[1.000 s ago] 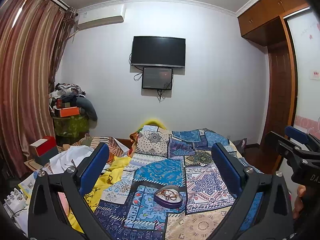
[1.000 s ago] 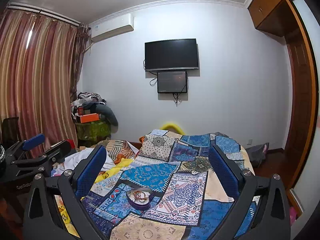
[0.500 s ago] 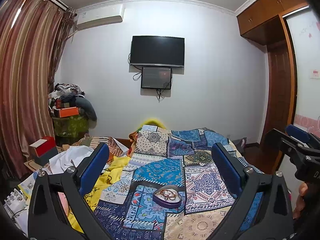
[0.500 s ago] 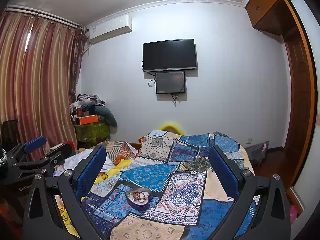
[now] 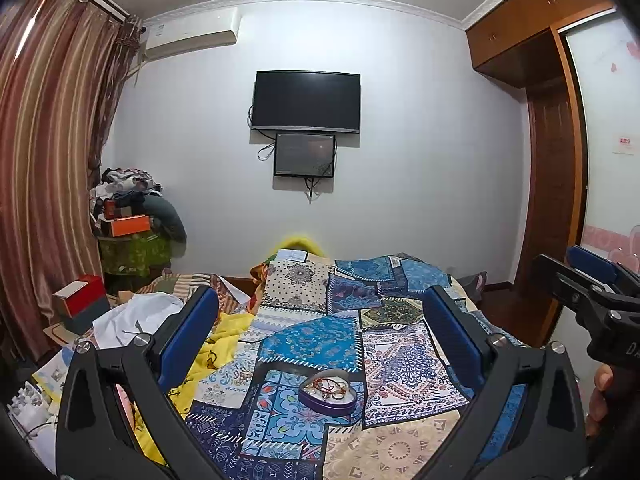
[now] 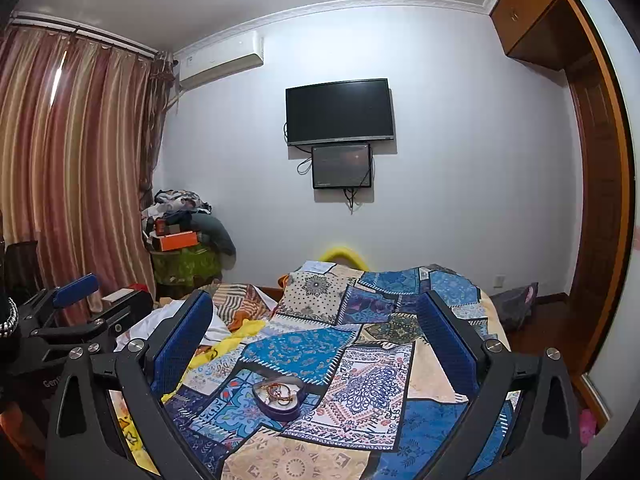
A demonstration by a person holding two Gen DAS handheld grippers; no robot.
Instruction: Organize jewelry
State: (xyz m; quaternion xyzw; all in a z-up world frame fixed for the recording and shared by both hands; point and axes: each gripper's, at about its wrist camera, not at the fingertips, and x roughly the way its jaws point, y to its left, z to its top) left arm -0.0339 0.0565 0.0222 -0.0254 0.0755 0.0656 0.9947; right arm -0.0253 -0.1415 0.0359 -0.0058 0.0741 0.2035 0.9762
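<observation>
A purple heart-shaped box [image 5: 328, 395] lies open on the patchwork bedspread [image 5: 320, 340], with red and gold jewelry [image 5: 330, 385] tangled inside. It also shows in the right wrist view [image 6: 279, 397]. My left gripper [image 5: 320, 336] is open and empty, held well above and short of the box. My right gripper [image 6: 314, 336] is open and empty too, at a like height. Each gripper shows at the edge of the other's view: the right one [image 5: 588, 280], the left one [image 6: 72, 300].
Rumpled yellow and white cloths [image 5: 160, 320] lie on the bed's left side. A red box [image 5: 82, 300] and a clothes pile [image 5: 132, 216] stand by the curtain. A television [image 5: 306, 102] hangs on the far wall. A wooden wardrobe [image 5: 560, 160] is on the right.
Both grippers drifted slightly; the view shifts a little and the box sits slightly left in the frame. Nothing was picked up or let go.
</observation>
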